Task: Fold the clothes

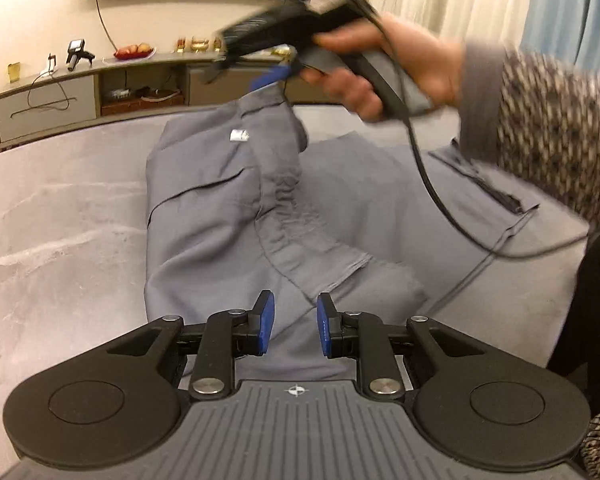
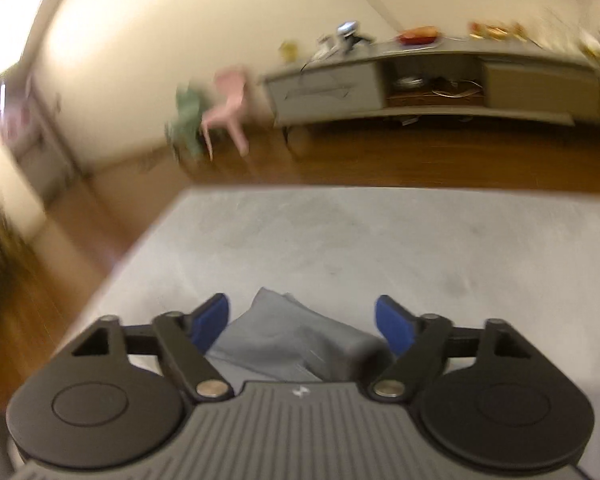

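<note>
On the grey bed (image 1: 60, 216), my left gripper (image 1: 296, 326) hovers released over the grey garment (image 1: 220, 216); my right gripper (image 2: 302, 320) spreads wide above its lifted fold.

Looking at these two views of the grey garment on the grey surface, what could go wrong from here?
1. The right gripper looks open around a raised corner of the grey cloth garment; the corner may drop and undo the fold.
2. The black cable from the right gripper hangs across the garment and could drag or snag the fabric.
3. The left gripper, open above the hem, holds nothing, so the garment may slide on the smooth grey surface when pulled.
</note>
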Available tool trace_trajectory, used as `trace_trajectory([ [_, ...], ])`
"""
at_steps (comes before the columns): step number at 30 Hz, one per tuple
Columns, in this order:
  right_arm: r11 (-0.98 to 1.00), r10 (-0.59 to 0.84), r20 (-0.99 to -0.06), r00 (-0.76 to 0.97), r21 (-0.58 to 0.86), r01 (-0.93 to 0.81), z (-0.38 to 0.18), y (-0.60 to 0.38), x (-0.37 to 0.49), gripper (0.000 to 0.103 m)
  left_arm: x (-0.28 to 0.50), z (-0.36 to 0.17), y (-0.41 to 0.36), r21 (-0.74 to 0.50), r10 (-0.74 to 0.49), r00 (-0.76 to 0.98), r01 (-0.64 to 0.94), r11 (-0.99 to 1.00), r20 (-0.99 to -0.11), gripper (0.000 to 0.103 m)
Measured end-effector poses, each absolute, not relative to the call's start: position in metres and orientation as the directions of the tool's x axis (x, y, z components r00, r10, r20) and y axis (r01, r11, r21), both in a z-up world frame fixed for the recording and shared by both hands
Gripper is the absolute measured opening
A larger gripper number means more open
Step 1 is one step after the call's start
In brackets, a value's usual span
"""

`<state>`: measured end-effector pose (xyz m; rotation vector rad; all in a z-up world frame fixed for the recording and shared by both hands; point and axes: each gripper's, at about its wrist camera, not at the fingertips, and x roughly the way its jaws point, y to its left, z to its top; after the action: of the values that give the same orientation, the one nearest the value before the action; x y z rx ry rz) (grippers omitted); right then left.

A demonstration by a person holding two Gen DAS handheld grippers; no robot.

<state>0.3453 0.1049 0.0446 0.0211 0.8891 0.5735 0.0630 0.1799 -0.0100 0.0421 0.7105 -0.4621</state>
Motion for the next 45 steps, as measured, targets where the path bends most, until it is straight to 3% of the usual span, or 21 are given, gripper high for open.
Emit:
trace_trajectory([
  [3,0.825,0.369,-0.867,0.334,0.14,-0.547,0.024,0.153,0.373,0.082,0.067,-0.021,0.179,-0.097,-0.359,0.647,0.404,0.91,-0.673,0.023],
  [4,0.799,0.326,-0.899,0.292,0.096,-0.594,0.016,0.168,0.376,0.071,0.068,-0.024,0.181,-0.099,-0.354,0.64,0.399,0.912,-0.682,0.023],
  [5,0.766,0.278,-0.927,0.252,0.056,-0.64,0.007,0.183,0.378,0.04,0.068,-0.025,0.182,-0.109,-0.359,0.635,0.398,0.911,-0.684,0.023],
  [7,0.748,0.268,-0.929,0.255,0.034,-0.663,0.005,0.19,0.385,0.016,0.067,-0.029,0.183,-0.13,-0.369,0.625,0.395,0.91,-0.688,0.023],
  [8,0.748,0.286,-0.914,0.288,0.025,-0.664,0.009,0.189,0.386,0.012,0.067,-0.031,0.184,-0.14,-0.374,0.619,0.393,0.909,-0.69,0.023],
  [13,0.791,0.218,-0.901,0.375,-0.061,-0.608,-0.02,0.191,0.399,0.012,0.069,-0.034,0.182,-0.142,-0.379,0.597,0.405,0.903,-0.707,0.023],
  [16,0.84,0.374,-0.83,0.414,0.114,-0.531,0.007,0.145,0.395,0.017,0.061,-0.024,0.177,-0.106,-0.378,0.612,0.433,0.895,-0.694,0.024],
  [19,0.841,0.5,-0.748,0.436,0.298,-0.451,0.021,0.086,0.373,0.042,0.045,-0.005,0.171,-0.088,-0.42,0.651,0.478,0.874,-0.632,0.028],
  [20,0.832,0.534,-0.719,0.445,0.355,-0.425,0.025,0.067,0.366,0.043,0.043,-0.001,0.166,-0.092,-0.441,0.653,0.496,0.863,-0.615,0.029],
  [23,0.78,0.624,-0.617,0.479,0.52,-0.347,0.037,0.009,0.343,0.043,0.045,0.002,0.142,-0.085,-0.474,0.64,0.541,0.837,-0.605,0.035],
  [24,0.779,0.626,-0.629,0.462,0.535,-0.327,0.027,0.004,0.339,0.043,0.048,0.001,0.132,-0.077,-0.477,0.633,0.552,0.83,-0.61,0.035],
  [28,0.738,0.672,-0.654,0.347,0.629,-0.243,-0.041,0.0,0.313,0.019,0.052,-0.011,0.104,-0.043,-0.473,0.611,0.583,0.812,-0.634,0.035],
  [31,0.727,0.68,-0.652,0.335,0.659,-0.192,-0.06,-0.012,0.299,0.019,0.053,-0.024,0.093,-0.002,-0.434,0.609,0.58,0.815,-0.664,0.036],
  [33,0.721,0.682,-0.634,0.364,0.668,-0.186,-0.051,-0.027,0.294,0.025,0.053,-0.029,0.09,-0.002,-0.431,0.609,0.577,0.817,-0.666,0.039],
  [35,0.695,0.706,-0.61,0.359,0.694,-0.186,-0.052,-0.032,0.285,0.064,0.053,-0.03,0.089,-0.003,-0.433,0.61,0.576,0.817,-0.664,0.043],
  [36,0.681,0.719,-0.598,0.355,0.708,-0.185,-0.053,-0.034,0.28,0.072,0.053,-0.031,0.088,-0.003,-0.433,0.611,0.576,0.817,-0.662,0.044],
  [41,0.653,0.75,-0.584,0.311,0.729,-0.206,-0.063,-0.017,0.27,0.083,0.058,-0.029,0.085,-0.016,-0.428,0.626,0.554,0.833,-0.652,0.044],
  [42,0.662,0.745,-0.598,0.294,0.717,-0.219,-0.066,-0.004,0.273,0.082,0.058,-0.027,0.086,-0.022,-0.427,0.632,0.544,0.839,-0.647,0.044],
  [43,0.693,0.719,-0.626,0.302,0.673,-0.256,-0.063,0.008,0.273,0.072,0.058,-0.025,0.088,-0.026,-0.425,0.641,0.534,0.845,-0.639,0.044],
  [44,0.727,0.687,-0.654,0.317,0.619,-0.298,-0.058,0.019,0.272,0.037,0.057,-0.022,0.09,-0.03,-0.422,0.654,0.522,0.852,-0.628,0.044],
  [45,0.756,0.654,-0.68,0.333,0.561,-0.337,-0.054,0.03,0.271,0.029,0.056,-0.018,0.093,-0.034,-0.423,0.664,0.514,0.857,-0.616,0.044],
])
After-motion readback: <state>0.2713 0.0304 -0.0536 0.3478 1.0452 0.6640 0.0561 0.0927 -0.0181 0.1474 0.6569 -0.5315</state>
